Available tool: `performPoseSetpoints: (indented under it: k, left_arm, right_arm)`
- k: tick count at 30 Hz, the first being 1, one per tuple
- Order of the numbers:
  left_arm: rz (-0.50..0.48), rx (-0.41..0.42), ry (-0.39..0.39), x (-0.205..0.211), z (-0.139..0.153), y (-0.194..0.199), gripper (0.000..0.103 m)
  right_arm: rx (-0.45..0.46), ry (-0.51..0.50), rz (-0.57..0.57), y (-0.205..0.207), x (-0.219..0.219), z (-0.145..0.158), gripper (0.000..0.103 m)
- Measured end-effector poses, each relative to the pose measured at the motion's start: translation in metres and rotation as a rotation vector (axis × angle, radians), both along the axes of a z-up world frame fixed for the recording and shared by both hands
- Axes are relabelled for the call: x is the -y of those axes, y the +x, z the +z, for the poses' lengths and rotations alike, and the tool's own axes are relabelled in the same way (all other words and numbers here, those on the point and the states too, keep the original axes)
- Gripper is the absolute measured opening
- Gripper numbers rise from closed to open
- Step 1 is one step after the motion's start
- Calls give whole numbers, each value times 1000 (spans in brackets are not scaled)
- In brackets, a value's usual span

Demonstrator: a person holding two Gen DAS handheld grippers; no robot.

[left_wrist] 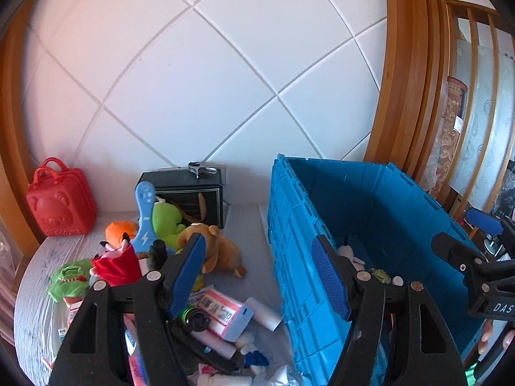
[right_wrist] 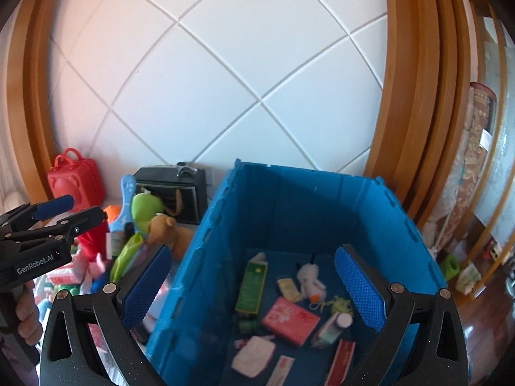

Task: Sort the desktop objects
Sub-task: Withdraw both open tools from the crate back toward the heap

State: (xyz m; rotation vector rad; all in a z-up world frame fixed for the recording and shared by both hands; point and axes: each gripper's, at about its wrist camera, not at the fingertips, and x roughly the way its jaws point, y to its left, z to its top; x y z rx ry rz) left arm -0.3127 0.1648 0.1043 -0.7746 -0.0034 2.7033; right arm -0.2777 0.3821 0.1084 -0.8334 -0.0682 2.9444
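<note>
A blue plastic crate (left_wrist: 370,199) stands open on the right of the pale table (left_wrist: 248,225). My left gripper (left_wrist: 260,276) is open and holds nothing; its blue pads straddle the crate's near left wall. To its left lies a heap of toys and packets: a brown plush (left_wrist: 212,244), a green plush (left_wrist: 165,222), pink boxes (left_wrist: 219,305). My right gripper (right_wrist: 254,289) hangs open and bare over the crate (right_wrist: 289,209). On the crate floor lie a green box (right_wrist: 252,284), a pink packet (right_wrist: 289,320), a white plush (right_wrist: 310,278) and several other small items.
A red bear-shaped case (left_wrist: 61,206) and a black box (left_wrist: 190,193) stand at the back by the white tiled wall. Wooden frames rise on both sides. The right gripper (left_wrist: 457,230) shows at the crate's right rim, and the left gripper (right_wrist: 87,209) above the toy heap.
</note>
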Motion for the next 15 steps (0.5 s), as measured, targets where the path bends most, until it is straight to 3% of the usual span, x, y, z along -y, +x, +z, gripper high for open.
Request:
performPoseSetpoints:
  k: [7,15]
  left_arm:
    - [34,-19,-45,33,-20,29,68]
    - [30,19,-75,80,-52,58,68]
  right_arm:
    - [3,-4,-9,28,33,-13,103]
    - [-23,-17,-23,70,78,-29,103]
